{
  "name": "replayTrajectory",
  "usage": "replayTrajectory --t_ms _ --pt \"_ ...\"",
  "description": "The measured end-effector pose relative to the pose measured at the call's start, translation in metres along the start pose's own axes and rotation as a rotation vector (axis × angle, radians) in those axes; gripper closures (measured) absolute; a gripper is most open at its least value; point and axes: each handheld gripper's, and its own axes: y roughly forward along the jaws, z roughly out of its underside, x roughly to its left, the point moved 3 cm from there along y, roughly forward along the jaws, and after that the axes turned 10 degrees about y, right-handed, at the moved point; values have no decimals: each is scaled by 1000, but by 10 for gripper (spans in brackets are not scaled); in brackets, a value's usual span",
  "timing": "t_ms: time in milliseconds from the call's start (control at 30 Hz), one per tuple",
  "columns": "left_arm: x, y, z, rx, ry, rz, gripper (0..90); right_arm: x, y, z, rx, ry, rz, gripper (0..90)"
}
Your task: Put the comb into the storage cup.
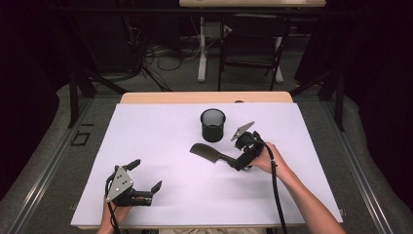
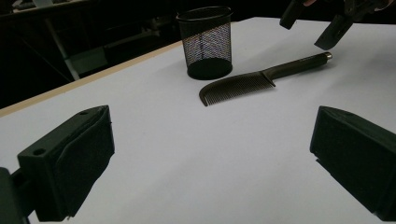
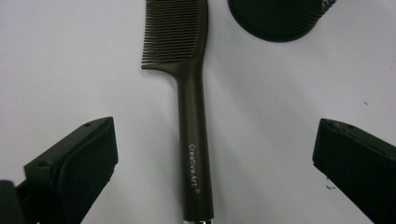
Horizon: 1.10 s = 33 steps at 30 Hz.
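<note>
A white tabletop (image 1: pixel 160 146) sits in a dark room. Both claws, left (image 1: pixel 146 176) and right (image 3: pixel 210 154), gape released; the comb (image 3: pixel 194 107) lies free beside the mesh cup (image 1: pixel 213 125), its handle end cut off in the right gripper view.

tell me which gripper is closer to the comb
Right. The right gripper hovers over the comb at its handle end, jaws open on either side of the handle without touching it. The left gripper, also open, sits far off near the table's front left edge.
</note>
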Motion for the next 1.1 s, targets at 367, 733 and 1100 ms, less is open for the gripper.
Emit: replayTrajectory --t_ms 367,733,1100 --pt "0 0 0 -1 0 0 0 10 8 -10 56 -36 4 1" --pt "0 0 0 -1 0 1 0 16 17 -17 119 -73 14 159" --pt "0 0 0 -2 -1 3 0 17 28 -23 194 -119 11 496"
